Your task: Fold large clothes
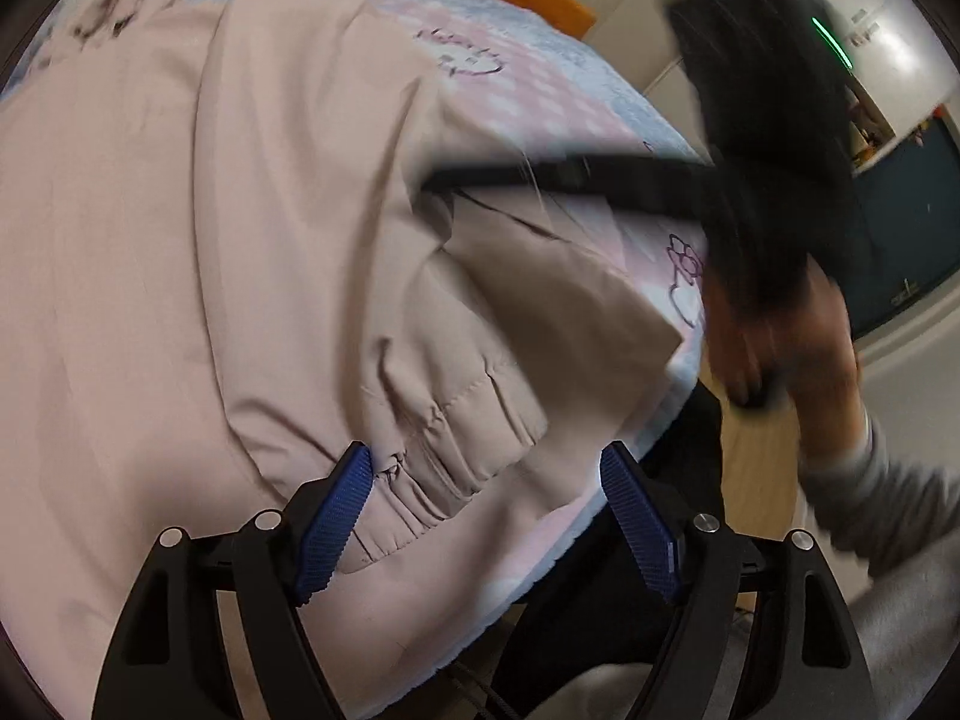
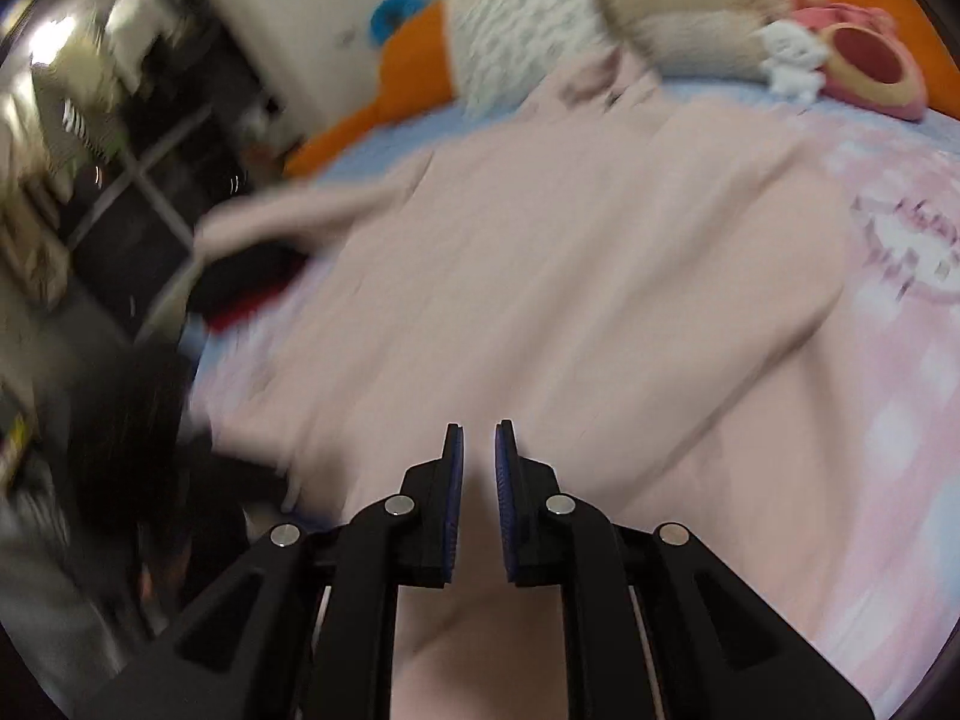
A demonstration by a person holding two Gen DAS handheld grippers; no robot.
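Note:
A large pale pink jacket (image 1: 180,252) lies spread over the bed. Its gathered elastic cuff (image 1: 444,450) lies between the blue pads of my left gripper (image 1: 486,468), which is open just above it. In the right wrist view the same jacket (image 2: 540,300) fills the middle, and one sleeve (image 2: 300,210) trails off the bed's left edge. My right gripper (image 2: 478,438) hovers over the jacket's near part with its jaws nearly closed, a narrow gap between the pads and nothing in it. The other gripper and hand (image 1: 774,276) show blurred at the right of the left wrist view.
The bed has a pink and blue cartoon-print cover (image 1: 540,96) (image 2: 900,312). Plush toys and pillows (image 2: 630,18) and an orange cushion (image 2: 396,66) sit at the head. The bed's edge and floor (image 1: 762,468) lie to the right; shelves and dark furniture (image 2: 120,150) stand to the left.

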